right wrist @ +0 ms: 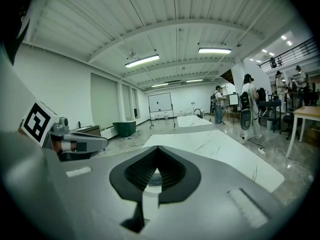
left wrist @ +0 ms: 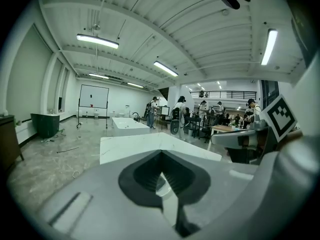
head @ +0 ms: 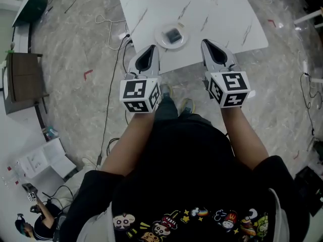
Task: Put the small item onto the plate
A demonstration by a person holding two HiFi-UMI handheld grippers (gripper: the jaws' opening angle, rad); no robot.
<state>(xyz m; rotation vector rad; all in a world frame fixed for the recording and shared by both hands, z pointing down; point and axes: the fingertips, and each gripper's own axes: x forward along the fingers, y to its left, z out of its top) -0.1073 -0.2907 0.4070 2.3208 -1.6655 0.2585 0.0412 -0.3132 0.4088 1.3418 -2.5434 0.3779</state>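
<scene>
A small dark grey item [head: 173, 35] lies on a round white plate [head: 164, 41] near the front edge of the white marble table [head: 212, 9] in the head view. My left gripper [head: 151, 48] hovers just left of the plate at the table's edge, jaws shut and empty. To the plate's right, my right gripper [head: 205, 42] is also shut with nothing in it. In the left gripper view the left gripper [left wrist: 160, 155] points over the table [left wrist: 130, 145]. The right gripper [right wrist: 156, 150] likewise points across the table [right wrist: 220, 151] in the right gripper view.
Cables [head: 117, 59] trail over the marble floor left of the table. A dark cabinet [head: 22, 79] stands at far left, with boxes [head: 45, 158] below it. The person's shoes [head: 186, 105] are by the table's front edge. Several people [left wrist: 202, 111] stand far off by desks.
</scene>
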